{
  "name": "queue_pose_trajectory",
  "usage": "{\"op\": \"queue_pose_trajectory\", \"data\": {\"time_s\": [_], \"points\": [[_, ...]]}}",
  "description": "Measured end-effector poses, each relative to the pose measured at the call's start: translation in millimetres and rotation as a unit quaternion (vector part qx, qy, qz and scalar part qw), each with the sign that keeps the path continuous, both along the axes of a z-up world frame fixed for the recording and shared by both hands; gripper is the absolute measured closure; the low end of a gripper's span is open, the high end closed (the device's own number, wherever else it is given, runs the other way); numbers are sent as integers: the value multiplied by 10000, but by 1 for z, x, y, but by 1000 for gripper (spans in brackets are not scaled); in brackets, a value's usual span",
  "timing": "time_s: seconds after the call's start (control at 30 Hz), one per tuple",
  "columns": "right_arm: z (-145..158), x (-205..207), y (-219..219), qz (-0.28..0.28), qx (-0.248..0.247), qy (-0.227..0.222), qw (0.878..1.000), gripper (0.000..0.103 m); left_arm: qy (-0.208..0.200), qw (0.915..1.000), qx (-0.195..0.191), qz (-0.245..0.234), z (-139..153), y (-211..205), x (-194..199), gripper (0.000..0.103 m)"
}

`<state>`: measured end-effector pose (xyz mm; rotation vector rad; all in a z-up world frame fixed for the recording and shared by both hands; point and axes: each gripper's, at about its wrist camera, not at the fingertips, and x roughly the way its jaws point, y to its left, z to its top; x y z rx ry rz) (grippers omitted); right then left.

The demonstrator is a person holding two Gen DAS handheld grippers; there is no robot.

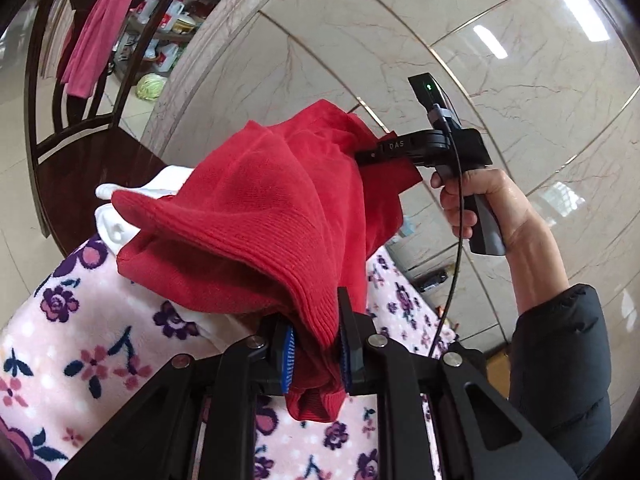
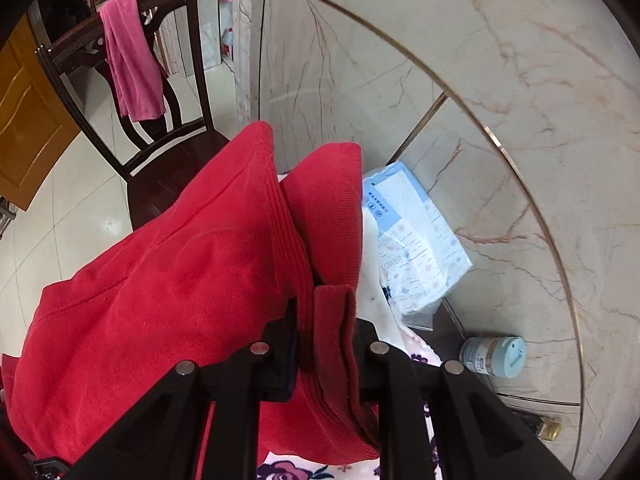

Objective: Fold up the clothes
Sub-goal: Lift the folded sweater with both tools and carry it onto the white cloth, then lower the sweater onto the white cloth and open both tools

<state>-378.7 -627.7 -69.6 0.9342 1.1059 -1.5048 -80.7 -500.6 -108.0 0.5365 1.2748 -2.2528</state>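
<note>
**Red sweater held up by both grippers over the floral blanket**

So both grippers are clamped on the same red knit sweater point(image 1: 256, 216) right now. In the left wrist view, the left gripper point(image 1: 316, 354) sits at the bottom middle of the frame with its blue-padded fingers point(image 1: 289, 354) squeezed on a ribbed edge of the sweater, and a little bunch of red knit pokes out below the pads. The rest of the garment balloons up toward the centre of the frame.

Up at centre right of that same view you can see the right gripper point(image 1: 366, 156), held by a hand point(image 1: 476, 200) in a dark puffy sleeve point(image 1: 560, 352). Its tip is buried in the far end of the sweater, pinching it there. The right wrist view backs this up: the right gripper's fingers, bottom middle, are closed on a thick ribbed fold of red.

Under it all is a pink floral blanket point(image 1: 80, 340), lower left of the left view, with something white point(image 1: 116, 224) lying on it just beside the sweater.

Background stuff: a dark wooden chair point(image 2: 132, 152) in the upper left with a pink cloth point(image 2: 132, 64) draped over its back, a light blue packet point(image 2: 424, 240) at centre right against the marble wall point(image 2: 500, 80), and a small jar with a pale blue lid point(image 2: 494, 356) lower right.
</note>
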Motion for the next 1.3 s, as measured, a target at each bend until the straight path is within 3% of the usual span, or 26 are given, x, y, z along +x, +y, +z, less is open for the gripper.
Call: {"op": "queue_pose_trajectory", "data": {"time_s": [0.23,0.3,0.37,0.43,0.57,0.77,0.87,1.0,1.13,1.2,1.27,1.3], "points": [[-39,-17,-5,-88,93,-220,9997,83,-224,9989,374,181,-25,-5,2,81],[-44,-21,-4,-140,0,-226,9996,75,-231,9985,436,235,-26,-4,4,78],[-45,-29,-1,-289,-117,-249,9992,57,-203,9981,521,270,-28,-4,8,75],[-45,-37,2,-443,-242,-279,9983,52,-233,9980,524,284,-30,-4,11,73],[-33,-53,13,-813,-615,-277,9944,42,-233,9981,469,315,-30,-7,20,68],[-20,-62,26,-1105,-828,-291,9900,37,-204,9975,554,398,-32,-20,37,65],[-6,-70,35,-1282,-1097,-823,9822,37,-180,9976,602,279,-33,-21,41,65],[16,-76,49,-1462,-1503,-1202,9704,32,-172,9985,420,320,-27,-17,53,64],[32,-68,65,-1356,-1673,-1116,9701,32,-26,9972,84,743,-15,-15,83,64],[29,-58,67,-1145,-1709,-1268,9704,38,-114,9982,46,584,-18,-22,72,64],[17,-52,65,-1085,-1527,-1400,9723,86,-202,9989,8,425,-21,-30,61,63],[9,-51,64,-1106,-1413,-1462,9728,91,-246,9991,-11,345,-23,-33,56,62]]}}
